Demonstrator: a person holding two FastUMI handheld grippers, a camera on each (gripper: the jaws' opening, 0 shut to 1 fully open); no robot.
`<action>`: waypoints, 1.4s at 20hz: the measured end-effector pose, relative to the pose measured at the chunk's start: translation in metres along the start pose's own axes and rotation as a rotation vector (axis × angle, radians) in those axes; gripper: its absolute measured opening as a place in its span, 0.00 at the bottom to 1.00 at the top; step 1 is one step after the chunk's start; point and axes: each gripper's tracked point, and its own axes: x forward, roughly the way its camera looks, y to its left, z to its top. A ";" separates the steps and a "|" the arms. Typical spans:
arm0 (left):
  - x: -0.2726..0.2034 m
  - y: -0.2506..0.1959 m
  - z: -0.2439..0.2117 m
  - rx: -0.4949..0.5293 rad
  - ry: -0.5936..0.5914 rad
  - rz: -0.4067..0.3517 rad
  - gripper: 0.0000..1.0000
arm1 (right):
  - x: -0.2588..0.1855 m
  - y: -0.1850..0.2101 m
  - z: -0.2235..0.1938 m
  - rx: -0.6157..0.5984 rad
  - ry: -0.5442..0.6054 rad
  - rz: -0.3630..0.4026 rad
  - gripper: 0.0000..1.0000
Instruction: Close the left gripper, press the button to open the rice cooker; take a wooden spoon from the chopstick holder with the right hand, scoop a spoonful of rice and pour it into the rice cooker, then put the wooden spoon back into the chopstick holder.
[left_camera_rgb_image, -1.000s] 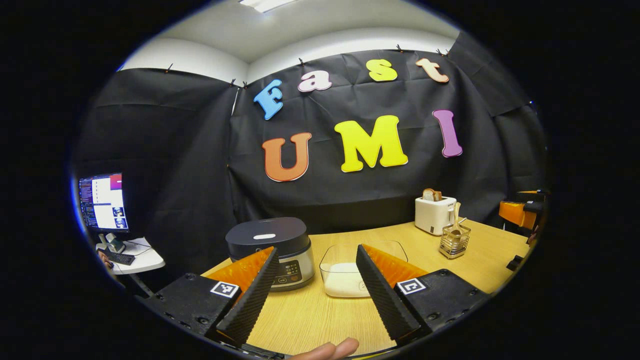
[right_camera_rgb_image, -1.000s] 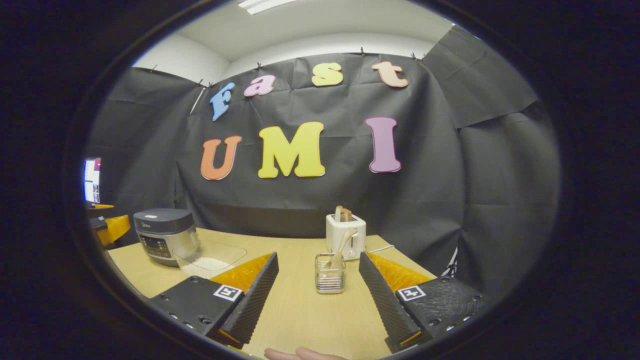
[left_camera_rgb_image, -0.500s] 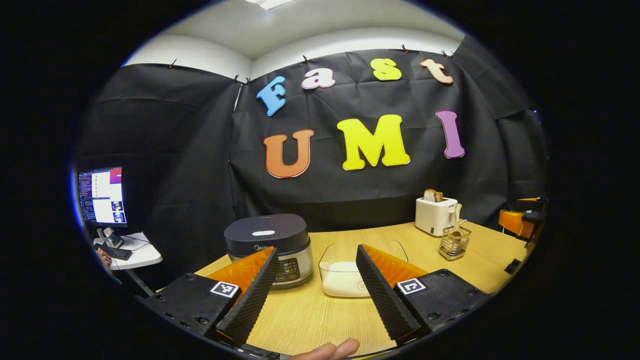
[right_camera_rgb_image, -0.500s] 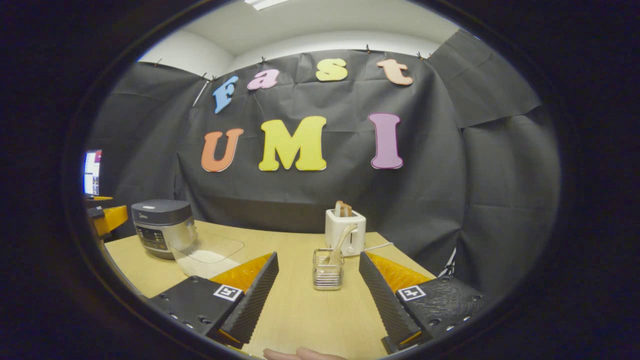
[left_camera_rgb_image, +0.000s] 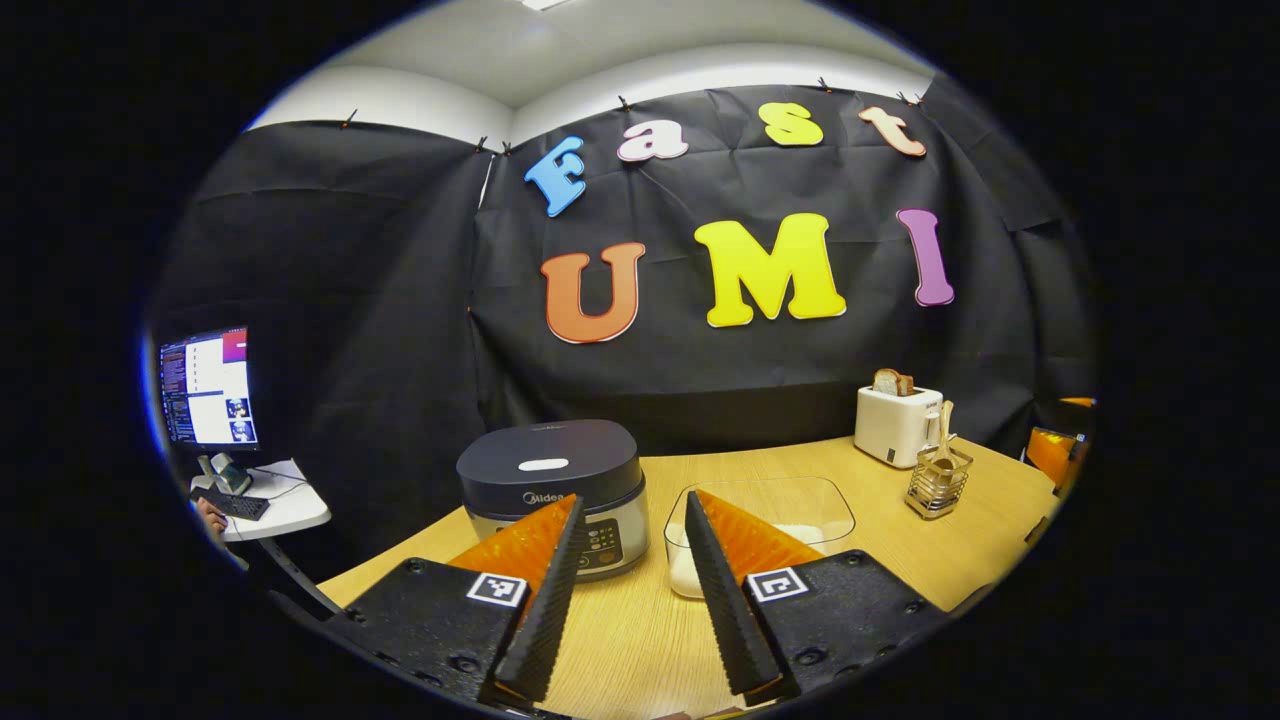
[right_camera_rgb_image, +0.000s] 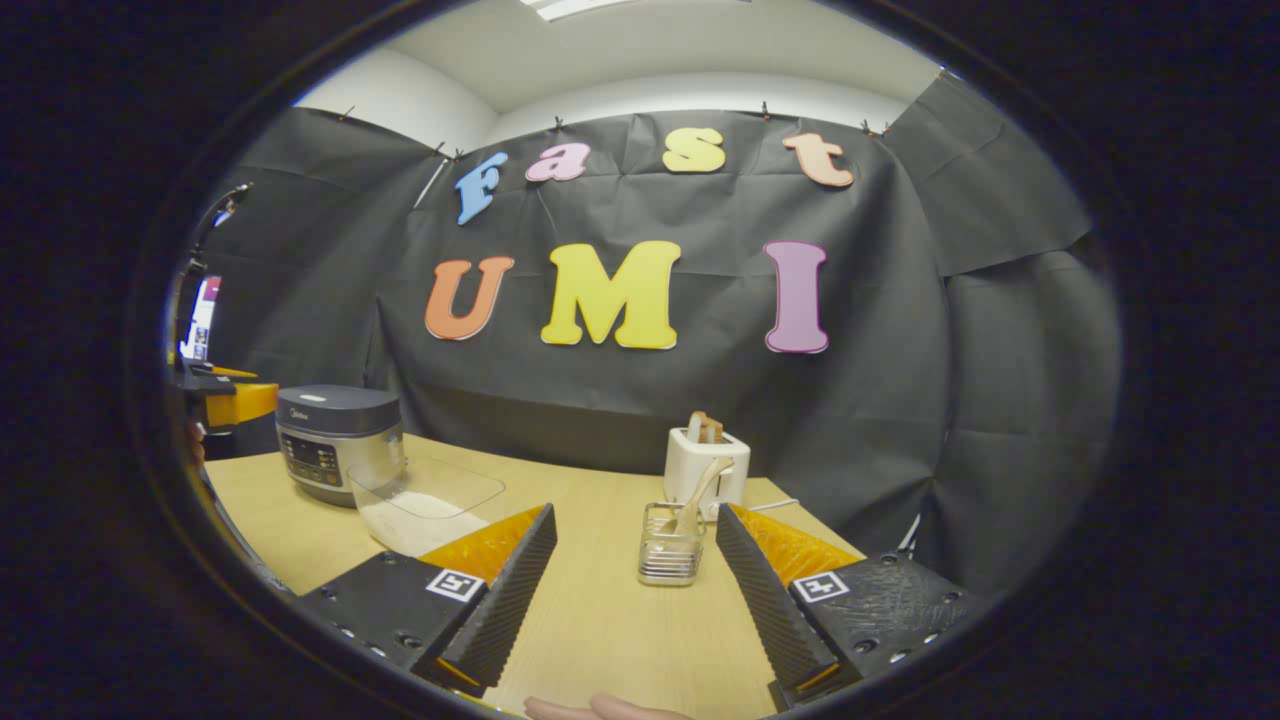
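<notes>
The dark-lidded rice cooker (left_camera_rgb_image: 550, 475) stands shut on the wooden table, a white button (left_camera_rgb_image: 543, 464) on its lid. My left gripper (left_camera_rgb_image: 632, 498) hovers in front of it, its fingers drawn close but still apart, holding nothing. Beside the cooker sits a clear glass container (left_camera_rgb_image: 800, 505) of white rice. In the right gripper view the wire chopstick holder (right_camera_rgb_image: 672, 545) stands just ahead, between the fingers of my right gripper (right_camera_rgb_image: 636, 510), which is open and empty. A wooden spoon (right_camera_rgb_image: 700, 490) leans in the holder. The cooker (right_camera_rgb_image: 335, 440) and rice container (right_camera_rgb_image: 425, 500) lie to its left.
A white toaster (right_camera_rgb_image: 707, 462) with bread stands behind the holder, near the back wall. A monitor (left_camera_rgb_image: 205, 388) and a small white side table (left_camera_rgb_image: 270, 505) are off the table's left edge. A thumb (right_camera_rgb_image: 600, 708) shows at the bottom edge.
The left gripper's fingers have come much closer together, and it has shifted toward the rice cooker. The right gripper has drifted slightly and stays open.
</notes>
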 end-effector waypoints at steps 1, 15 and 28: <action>0.006 0.004 0.002 0.004 0.007 0.004 0.57 | -0.001 -0.001 0.001 0.005 -0.005 0.004 0.98; 0.129 0.081 -0.001 -0.085 0.287 0.071 0.02 | -0.002 -0.040 -0.024 0.025 -0.005 -0.018 0.96; 0.142 0.090 -0.026 -0.041 0.385 0.064 0.03 | -0.019 -0.020 -0.019 -0.034 -0.069 0.072 0.98</action>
